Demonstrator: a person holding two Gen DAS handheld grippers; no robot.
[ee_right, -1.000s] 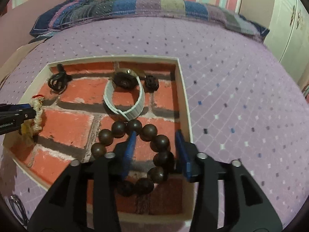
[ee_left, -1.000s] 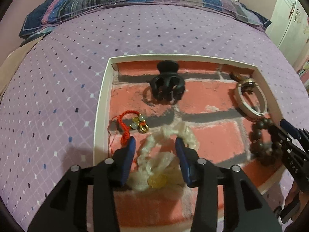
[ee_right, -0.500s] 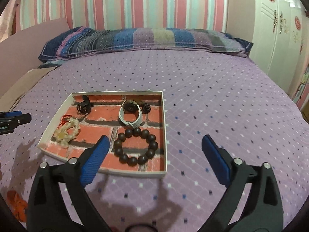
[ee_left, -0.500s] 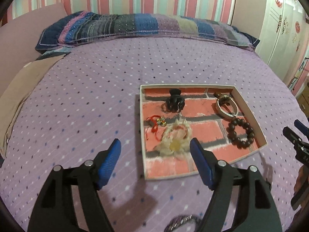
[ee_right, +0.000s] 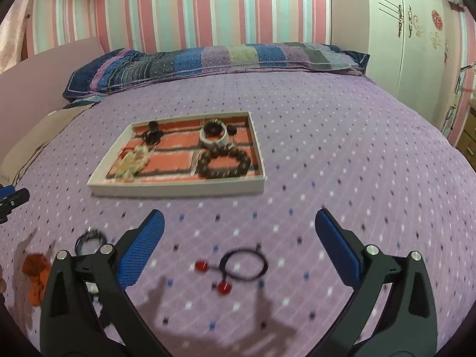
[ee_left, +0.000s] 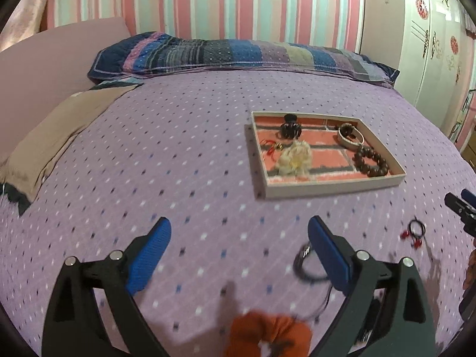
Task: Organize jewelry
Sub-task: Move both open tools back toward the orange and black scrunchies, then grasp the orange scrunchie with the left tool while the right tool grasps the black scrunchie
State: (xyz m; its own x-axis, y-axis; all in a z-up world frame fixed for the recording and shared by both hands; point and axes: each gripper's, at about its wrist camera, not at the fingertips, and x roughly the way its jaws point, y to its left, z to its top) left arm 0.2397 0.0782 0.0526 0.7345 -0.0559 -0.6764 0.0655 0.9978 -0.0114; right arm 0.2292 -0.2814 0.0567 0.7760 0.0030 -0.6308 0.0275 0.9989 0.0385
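Observation:
A white-rimmed tray [ee_left: 327, 189] [ee_right: 178, 191] with a brick-pattern floor lies on the purple bed. In it are a black hair claw [ee_left: 291, 125], a red cord charm [ee_left: 270, 146], a cream flower piece [ee_left: 294, 158], a white bangle [ee_left: 351, 136] and a dark bead bracelet [ee_left: 372, 160] [ee_right: 224, 162]. My left gripper [ee_left: 239, 253] is open and empty, well short of the tray. My right gripper [ee_right: 239, 244] is open and empty above a black hair tie with red beads [ee_right: 238, 267]. An orange scrunchie [ee_left: 267, 337] and a dark ring [ee_left: 303, 264] lie near the left gripper.
A striped pillow [ee_left: 238, 53] lies at the head of the bed, against a striped wall. A beige cloth [ee_left: 56, 136] lies at the left. A white wardrobe [ee_right: 416, 29] stands at the right. The right gripper's tip [ee_left: 461, 208] shows at the left view's right edge.
Both grippers let go of the flower piece and the bead bracelet in the tray, opened wide and pulled back. Loose items on the bed have come into view.

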